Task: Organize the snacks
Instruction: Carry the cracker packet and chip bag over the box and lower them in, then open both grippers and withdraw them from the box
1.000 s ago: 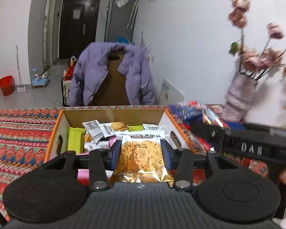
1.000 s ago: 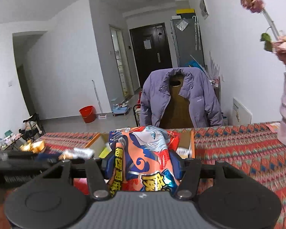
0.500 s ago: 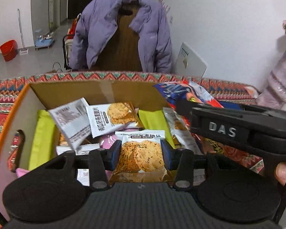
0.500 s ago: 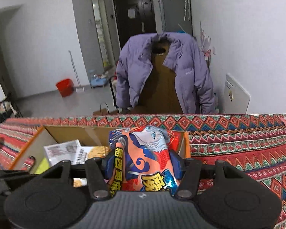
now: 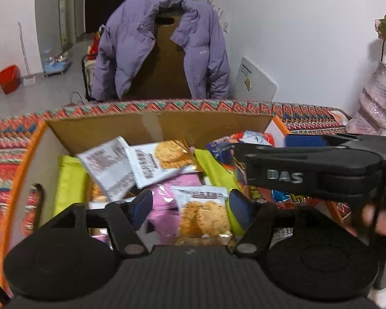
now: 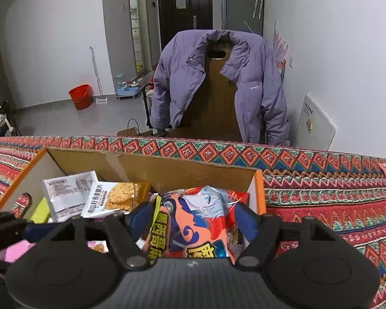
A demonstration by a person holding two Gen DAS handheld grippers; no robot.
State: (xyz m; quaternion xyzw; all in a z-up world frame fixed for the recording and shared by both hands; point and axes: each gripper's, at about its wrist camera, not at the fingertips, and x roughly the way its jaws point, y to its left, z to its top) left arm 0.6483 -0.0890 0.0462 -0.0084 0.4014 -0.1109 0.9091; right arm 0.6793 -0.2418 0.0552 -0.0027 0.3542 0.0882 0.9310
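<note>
An open cardboard box (image 5: 151,126) with orange edges holds several snack packets. My left gripper (image 5: 189,203) is open over the box; a cracker packet (image 5: 203,212) lies loose between its fingers, on the pile. My right gripper (image 6: 190,221) is open over the box's right end, with the colourful cartoon snack bag (image 6: 193,221) loose between its spread fingers. The bag (image 5: 244,154) and the right gripper's body (image 5: 308,164) also show in the left wrist view.
The box (image 6: 151,167) sits on a red patterned tablecloth (image 6: 321,188). A chair with a purple jacket (image 6: 218,82) stands behind the table. A pink vase (image 5: 378,97) with flowers stands at the right by the wall.
Both grippers moved forward and down over the box and opened. The cracker packet and the cartoon bag, held before, now sit loose between spread fingers.
</note>
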